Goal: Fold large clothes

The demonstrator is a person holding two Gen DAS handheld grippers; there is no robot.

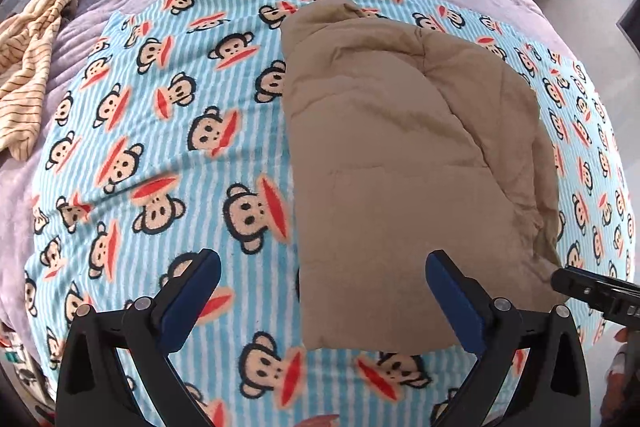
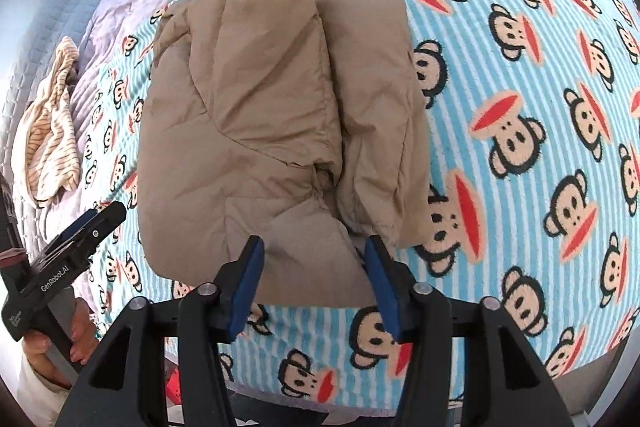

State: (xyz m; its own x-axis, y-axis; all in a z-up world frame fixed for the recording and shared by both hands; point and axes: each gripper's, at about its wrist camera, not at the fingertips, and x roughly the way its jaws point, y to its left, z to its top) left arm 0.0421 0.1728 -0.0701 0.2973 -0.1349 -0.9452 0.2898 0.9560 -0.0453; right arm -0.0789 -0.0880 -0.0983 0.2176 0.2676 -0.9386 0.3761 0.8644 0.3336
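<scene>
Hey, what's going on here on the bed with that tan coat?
A person holding a gripper in each hand is folding a tan puffy jacket on a monkey-print blanket. The jacket lies folded into a narrow bundle, with one side turned over the middle. The left gripper and the right gripper are both open near the jacket's closest edge, gripping nothing. A striped garment lies off to the side.

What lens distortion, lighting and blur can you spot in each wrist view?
Left wrist view: strong fisheye bulge curves the monkey blanket; soft even daylight on the tan jacket. Right wrist view: same bulge, dark vignette corners, slightly blurred gripper pads.
</scene>
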